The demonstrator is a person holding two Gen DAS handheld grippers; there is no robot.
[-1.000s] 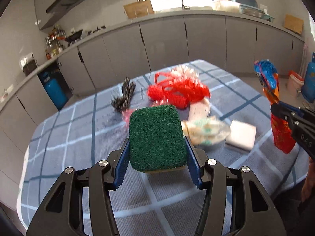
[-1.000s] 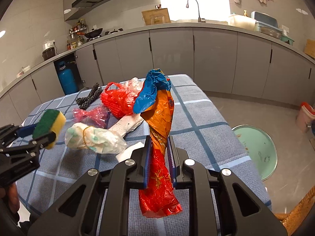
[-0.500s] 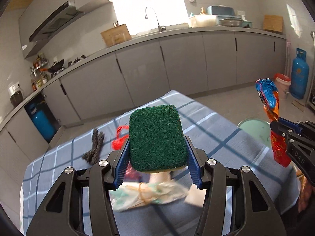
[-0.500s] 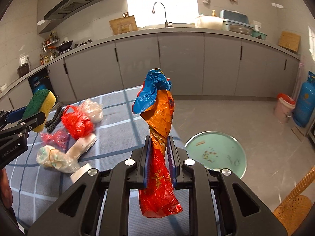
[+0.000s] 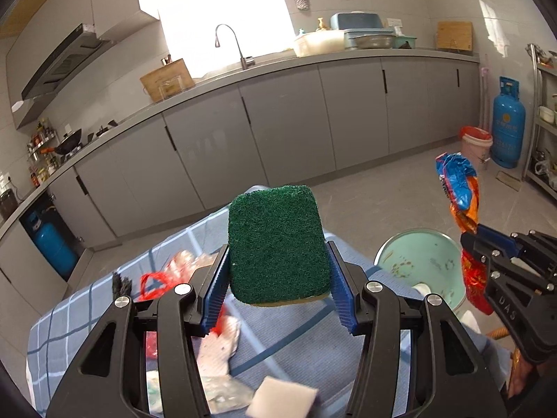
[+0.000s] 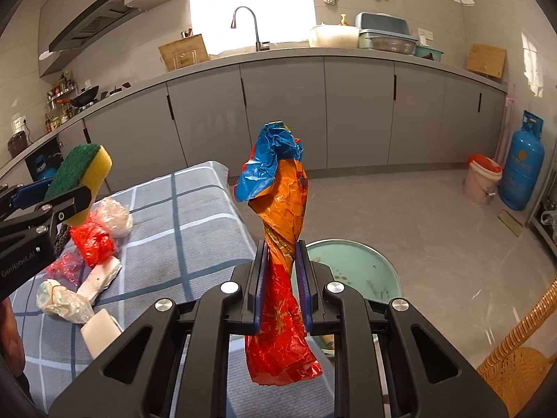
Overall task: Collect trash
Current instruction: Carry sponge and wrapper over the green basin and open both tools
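Left fingers (image 5: 278, 292) clamped half-wide on the sponge (image 5: 276, 245), right fingers (image 6: 281, 278) pinched nearly shut on the wrapper (image 6: 278, 244). Bin (image 6: 351, 271) sits on the floor just past the worktop (image 6: 195, 230) edge (rest of the trash on it). Get each load over the rim, then let go, w/o swinging.

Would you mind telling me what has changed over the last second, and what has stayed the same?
Both grippers have swung away from the table toward the mint-green bin on the floor, which now shows in both views. The left gripper still clamps the sponge; the right gripper still pinches the crumpled wrapper. Nothing was released, and the remaining trash on the checked tablecloth lies as before.
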